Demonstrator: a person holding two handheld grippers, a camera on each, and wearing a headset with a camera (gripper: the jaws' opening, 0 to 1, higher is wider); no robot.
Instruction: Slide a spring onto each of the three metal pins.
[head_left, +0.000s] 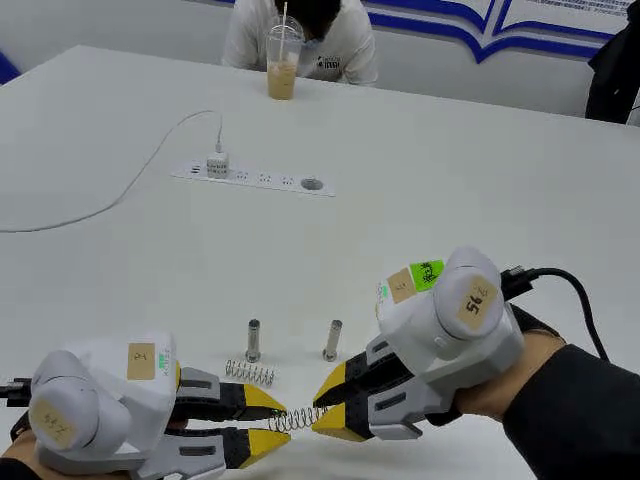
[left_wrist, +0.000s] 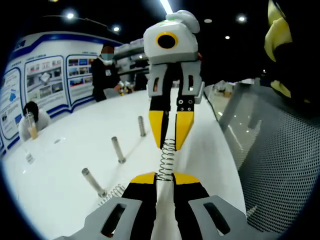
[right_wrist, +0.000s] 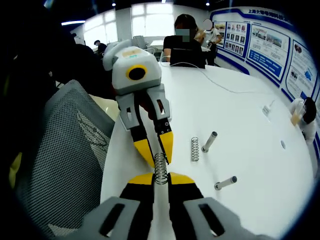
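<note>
- Head view: shows the left gripper (head_left: 281, 420) and right gripper (head_left: 321, 410) tip to tip at the near edge of the white surface (head_left: 450, 200). Each is clamped on one end of a spring (head_left: 298, 418) stretched level between them.
- Just beyond the tips, shows two pins (head_left: 253, 340) standing upright and bare. A loose spring (head_left: 250, 373) lies flat by the foot of the left one.
- Left gripper view: looks along its own jaws, closed on the near end of the spring (left_wrist: 166, 159), with the right gripper (left_wrist: 170, 142) pinching the far end.
- To the left, shows three pins (left_wrist: 118, 150) in a row, all bare, with the loose spring (left_wrist: 112, 192) lying near the closest pin.
- Right gripper view: looks along its own jaws, shut on the spring (right_wrist: 160, 169), with the left gripper (right_wrist: 157, 152) clamped on the other end.
- To the right, shows two bare pins (right_wrist: 209, 141), with the loose spring (right_wrist: 194, 149) lying beside the farther one.
- Progress, as a judgement: barely begun. No pin carries a spring, so all three are left to do. The gripped spring is not yet lined up over any pin.
</note>
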